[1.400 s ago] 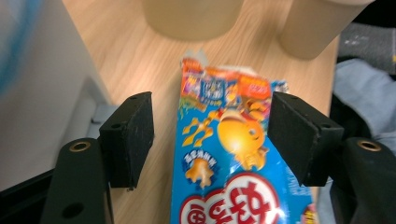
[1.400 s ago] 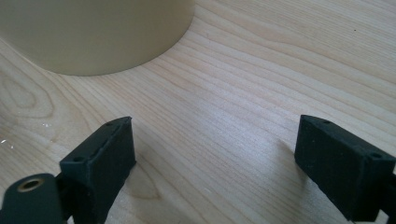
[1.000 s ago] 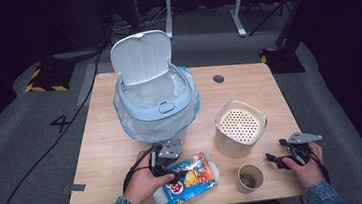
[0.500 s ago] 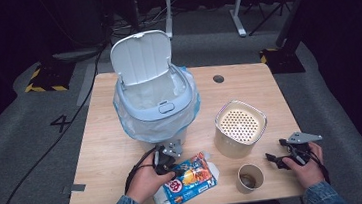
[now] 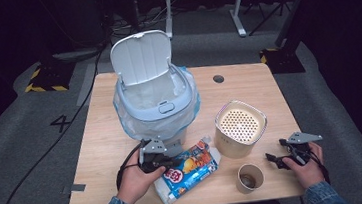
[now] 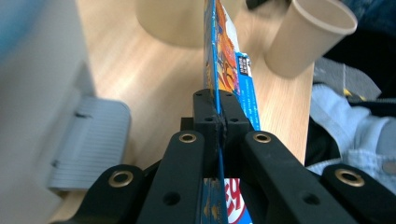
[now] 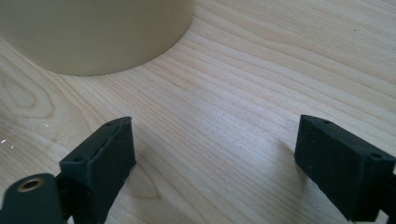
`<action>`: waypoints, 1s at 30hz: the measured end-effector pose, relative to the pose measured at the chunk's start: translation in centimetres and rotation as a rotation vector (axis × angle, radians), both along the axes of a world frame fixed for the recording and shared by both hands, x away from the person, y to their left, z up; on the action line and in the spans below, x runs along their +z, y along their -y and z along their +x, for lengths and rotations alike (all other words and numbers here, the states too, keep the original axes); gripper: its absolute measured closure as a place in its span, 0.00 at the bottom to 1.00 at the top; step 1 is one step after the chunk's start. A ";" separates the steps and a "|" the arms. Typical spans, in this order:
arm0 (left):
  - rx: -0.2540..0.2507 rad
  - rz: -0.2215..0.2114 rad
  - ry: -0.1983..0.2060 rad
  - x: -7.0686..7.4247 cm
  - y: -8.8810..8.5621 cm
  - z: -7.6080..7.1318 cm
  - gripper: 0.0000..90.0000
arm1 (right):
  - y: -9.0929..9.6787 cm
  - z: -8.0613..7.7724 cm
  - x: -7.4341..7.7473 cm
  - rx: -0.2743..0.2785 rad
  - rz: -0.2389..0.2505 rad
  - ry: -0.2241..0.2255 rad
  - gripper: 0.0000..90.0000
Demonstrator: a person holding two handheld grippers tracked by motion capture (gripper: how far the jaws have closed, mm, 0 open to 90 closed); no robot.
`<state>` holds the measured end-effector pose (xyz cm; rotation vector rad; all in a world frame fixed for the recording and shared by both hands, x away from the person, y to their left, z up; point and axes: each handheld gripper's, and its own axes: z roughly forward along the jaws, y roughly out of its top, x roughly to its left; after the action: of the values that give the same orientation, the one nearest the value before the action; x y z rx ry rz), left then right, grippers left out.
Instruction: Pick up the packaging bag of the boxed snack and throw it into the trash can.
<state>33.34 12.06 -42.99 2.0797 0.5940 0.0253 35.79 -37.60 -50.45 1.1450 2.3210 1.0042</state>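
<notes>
Snack bag [image 5: 188,174] sits at the near edge of the table [image 5: 98,155], in front of the bin [image 5: 157,107] and left of the paper cup [image 5: 250,177]. Left gripper [image 5: 167,162] is clamped on the bag's upper left edge; its jaws have just been closing, and in the left gripper view the pads meet on the bag's thin blue edge [image 6: 215,84] with the film pinched between them. Bag runs edge-on there, so the print is mostly unreadable; the top of it is cut off by the frame. From the high view, the near left corner of the bag is partly covered by the left hand [image 5: 135,179].

Right gripper [image 5: 274,159] is at the table's right near corner, jaws apart at a middling gap with nothing between them. Right gripper view has bare wood between the pads [image 7: 100,161], and the round beige container [image 7: 93,32] ahead is cropped at the top and left.

That container [image 5: 240,128] has a perforated top and stands between the bin and the cup. Bin lid [image 5: 142,58] is up; inside is a pale liner, contents hard to make out. Something dark sits in the cup's bottom, can't tell what. In the left gripper view the bin is a blurred grey mass at the left edge, with a ribbed grey pedal [image 6: 88,140] at its base.
</notes>
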 end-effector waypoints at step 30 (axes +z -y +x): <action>0.099 -0.285 0.293 9.6 -1.8 0.5 0.99 | 0.0 0.0 0.0 0.000 0.000 0.000 0.14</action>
<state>33.83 13.88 -33.41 1.7288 0.4875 0.2821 35.79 -37.60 -50.45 1.1445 2.3211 1.0043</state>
